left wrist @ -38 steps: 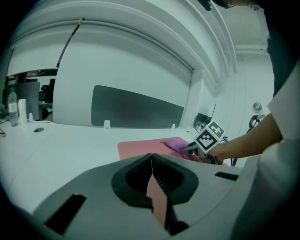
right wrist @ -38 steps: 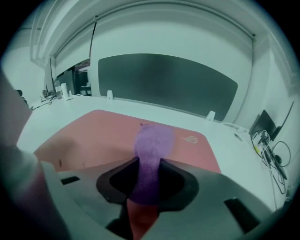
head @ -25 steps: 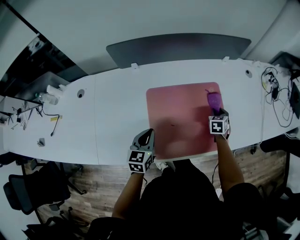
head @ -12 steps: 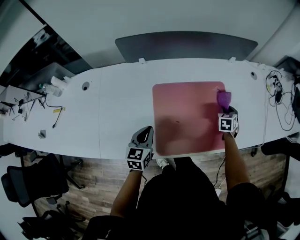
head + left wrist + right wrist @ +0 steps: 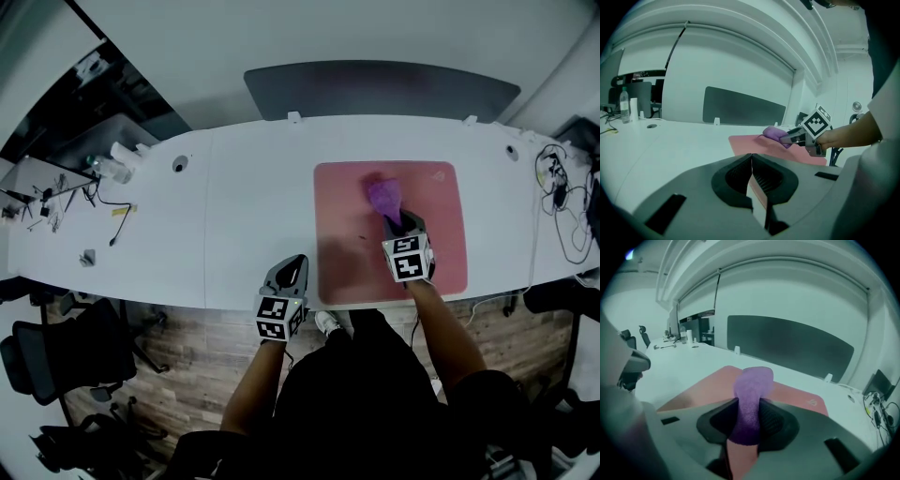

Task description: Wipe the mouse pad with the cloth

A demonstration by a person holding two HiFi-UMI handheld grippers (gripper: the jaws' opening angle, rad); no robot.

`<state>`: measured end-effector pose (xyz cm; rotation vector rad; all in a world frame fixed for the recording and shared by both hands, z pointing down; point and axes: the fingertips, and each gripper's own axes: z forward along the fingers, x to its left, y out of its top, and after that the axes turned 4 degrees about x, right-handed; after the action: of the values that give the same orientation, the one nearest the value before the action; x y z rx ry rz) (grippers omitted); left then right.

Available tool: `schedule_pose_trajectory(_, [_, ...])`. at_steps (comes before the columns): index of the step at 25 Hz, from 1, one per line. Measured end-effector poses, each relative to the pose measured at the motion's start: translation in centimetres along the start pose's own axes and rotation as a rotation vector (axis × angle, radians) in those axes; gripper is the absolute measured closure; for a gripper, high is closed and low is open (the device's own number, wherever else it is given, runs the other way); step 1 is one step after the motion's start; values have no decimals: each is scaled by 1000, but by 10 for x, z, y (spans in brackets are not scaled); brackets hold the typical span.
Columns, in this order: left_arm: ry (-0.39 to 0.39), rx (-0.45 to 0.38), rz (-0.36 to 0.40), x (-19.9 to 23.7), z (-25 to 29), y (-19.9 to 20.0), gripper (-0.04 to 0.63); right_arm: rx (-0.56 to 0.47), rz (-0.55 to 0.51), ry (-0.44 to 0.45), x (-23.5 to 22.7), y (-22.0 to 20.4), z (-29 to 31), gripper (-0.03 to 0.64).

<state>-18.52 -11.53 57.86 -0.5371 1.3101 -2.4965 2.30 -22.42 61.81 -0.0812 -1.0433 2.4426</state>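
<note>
Right gripper [image 5: 395,223] has its fingers pinching the purple cloth [image 5: 382,195] on the middle of the pink mouse pad [image 5: 342,253], while the left gripper [image 5: 292,267], fingers pressed together, sits at the tabletop [image 5: 244,220] edge.

The right gripper [image 5: 396,223] is seen extended forward on an outstretched right arm [image 5: 442,323], its jaws clamped on a purple cloth [image 5: 382,195] that stands up between them. The left gripper [image 5: 289,270] is held lower and further back, jaws pressed together with nothing between them, at the end of a bent left forearm [image 5: 255,386].
</note>
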Motion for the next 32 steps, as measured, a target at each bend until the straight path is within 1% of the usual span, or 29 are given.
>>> schedule_pose_trajectory(2, [7,0,3,1,-5,-2,574,-4,-17,50,30,2,0,489])
schedule_pose_trajectory(9, [26,13,5,4,-26,-16,574,4,-17,202,115,1,0,489])
schedule_pose_trajectory(12, [30,15,6,4,-32,-22,574,-3,-47,277,158,0,0,489])
schedule_pose_trajectory(14, [29,11,4,3,-36,-24,574,13,-74,304,180,-3,2,489])
schedule_pose_trajectory(16, [29,8,4,1,-41,-26,574,42,-91,312,193,-10,5,489])
schedule_pose_trajectory(19, [26,10,8,-2,-45,-30,574,76,-111,308,201,-22,10,489])
schedule_pose_trajectory(21, [17,19,17,-4,-45,-34,574,76,-117,296,202,-26,15,489])
schedule_pose_trajectory(25, [-1,31,21,-11,-47,-42,574,74,-89,267,196,-26,19,488])
schedule_pose_trajectory(28, [-9,37,39,-19,-45,-40,574,79,-97,242,184,-29,18,489])
schedule_pose_trajectory(32, [-16,33,63,-28,-39,-33,574,86,-103,203,154,-37,18,489])
